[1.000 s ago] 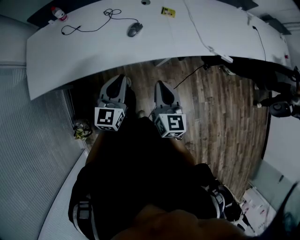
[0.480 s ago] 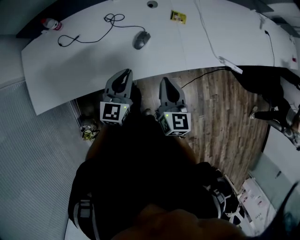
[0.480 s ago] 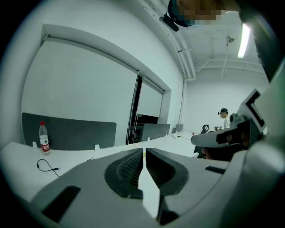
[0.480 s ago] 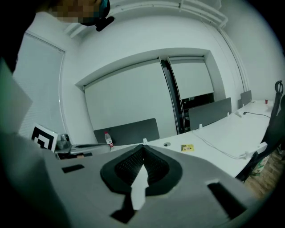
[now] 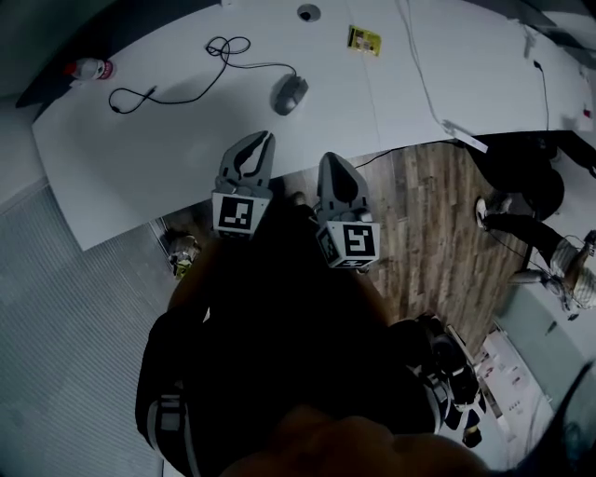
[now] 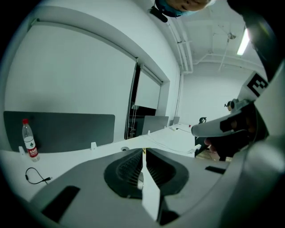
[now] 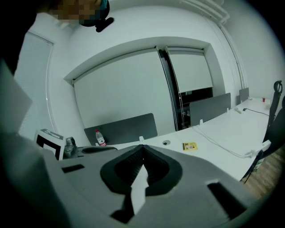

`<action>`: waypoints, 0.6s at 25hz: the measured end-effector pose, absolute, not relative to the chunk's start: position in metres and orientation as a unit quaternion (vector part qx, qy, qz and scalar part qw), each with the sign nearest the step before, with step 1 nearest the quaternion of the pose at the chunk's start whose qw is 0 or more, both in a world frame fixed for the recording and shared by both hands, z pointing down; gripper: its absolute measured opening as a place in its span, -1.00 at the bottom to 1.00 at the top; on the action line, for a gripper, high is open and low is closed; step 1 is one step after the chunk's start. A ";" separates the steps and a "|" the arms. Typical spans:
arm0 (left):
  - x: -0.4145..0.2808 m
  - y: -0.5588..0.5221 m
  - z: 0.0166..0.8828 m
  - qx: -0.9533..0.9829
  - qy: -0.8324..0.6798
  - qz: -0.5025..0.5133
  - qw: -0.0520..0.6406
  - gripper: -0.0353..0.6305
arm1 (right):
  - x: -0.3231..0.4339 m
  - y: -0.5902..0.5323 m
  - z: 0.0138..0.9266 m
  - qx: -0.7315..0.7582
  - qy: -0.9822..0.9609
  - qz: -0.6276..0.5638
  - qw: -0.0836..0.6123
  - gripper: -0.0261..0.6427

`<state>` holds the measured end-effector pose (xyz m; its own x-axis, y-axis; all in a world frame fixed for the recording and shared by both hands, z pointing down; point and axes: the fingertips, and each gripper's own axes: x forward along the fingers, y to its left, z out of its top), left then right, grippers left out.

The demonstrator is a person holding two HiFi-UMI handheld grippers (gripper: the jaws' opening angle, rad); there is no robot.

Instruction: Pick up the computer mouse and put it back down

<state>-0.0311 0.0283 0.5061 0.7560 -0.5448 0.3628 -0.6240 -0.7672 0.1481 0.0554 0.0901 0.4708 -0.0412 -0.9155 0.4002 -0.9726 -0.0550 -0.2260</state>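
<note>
The grey computer mouse (image 5: 291,93) lies on the white table (image 5: 168,140), its black cable (image 5: 200,79) looping off to the left. My left gripper (image 5: 264,139) is shut and holds nothing; its tips reach just over the table's near edge, short of the mouse. My right gripper (image 5: 331,159) is beside it, over the wooden floor at the table edge, also shut and holding nothing. The left gripper view shows those jaws (image 6: 143,150) meeting. In the right gripper view its jaws (image 7: 143,146) meet too. The mouse is hidden in both gripper views.
A water bottle (image 5: 88,68) stands at the table's far left corner. A yellow card (image 5: 364,39), a round grommet (image 5: 307,13) and a white cable (image 5: 424,84) lie further back. A person's shoes (image 5: 489,212) and a dark chair (image 5: 526,182) are at the right.
Both grippers have moved forward toward the table. The left one's tips now reach over the table edge, and the mouse sits nearer to them.
</note>
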 end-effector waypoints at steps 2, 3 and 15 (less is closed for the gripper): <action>-0.028 0.022 0.512 0.927 -0.312 0.158 0.134 -0.84 | 0.059 0.083 0.468 0.692 -0.682 0.226 0.066 -0.92; -0.026 0.020 0.515 0.927 -0.310 0.161 0.135 -0.84 | 0.061 0.079 0.467 0.693 -0.682 0.224 0.066 -0.92; 0.000 -0.007 0.552 0.921 -0.312 0.195 0.127 -0.60 | 0.077 0.037 0.466 0.667 -0.711 0.211 0.069 -0.92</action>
<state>0.0002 -0.0068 0.5523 0.7283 -0.5258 0.4394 -0.6252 -0.7724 0.1119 0.0774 0.0370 0.4656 -0.1013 -0.9197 0.3795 -0.9779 0.0218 -0.2081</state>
